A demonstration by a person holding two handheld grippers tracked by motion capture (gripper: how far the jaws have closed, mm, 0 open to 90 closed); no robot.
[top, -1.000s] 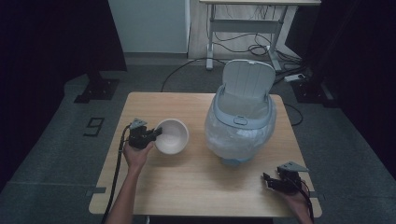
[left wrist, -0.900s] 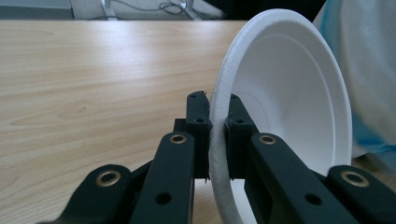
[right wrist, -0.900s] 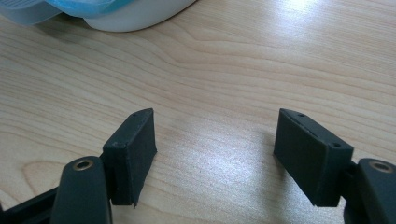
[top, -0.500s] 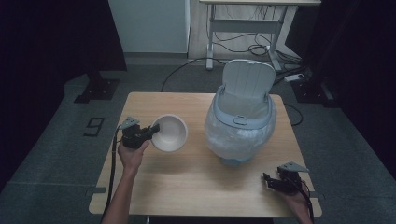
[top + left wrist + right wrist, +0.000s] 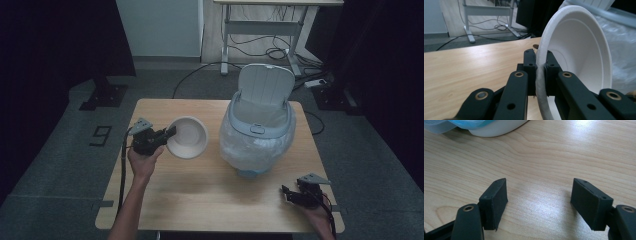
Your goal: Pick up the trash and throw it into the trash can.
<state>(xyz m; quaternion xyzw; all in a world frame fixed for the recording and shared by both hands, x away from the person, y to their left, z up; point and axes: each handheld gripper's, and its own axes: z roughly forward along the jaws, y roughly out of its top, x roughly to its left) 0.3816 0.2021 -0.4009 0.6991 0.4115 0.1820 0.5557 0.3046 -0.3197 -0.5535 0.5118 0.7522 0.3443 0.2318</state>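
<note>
Above the table's [image 5: 200,200] left half, the white bowl [image 5: 189,137] is pinched by its rim in the left gripper [image 5: 169,134], tilted. It should probably be levelled before the open cooker [image 5: 257,135] is approached. The right gripper's [image 5: 539,200] fingers are held apart, empty.

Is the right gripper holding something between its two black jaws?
No, the right gripper has its black jaws standing apart, and between them lies just the bare light wooden table.

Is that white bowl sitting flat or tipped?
Tipped. The left gripper pinches the bowl's rim, and its opening faces sideways toward the bin.
</note>
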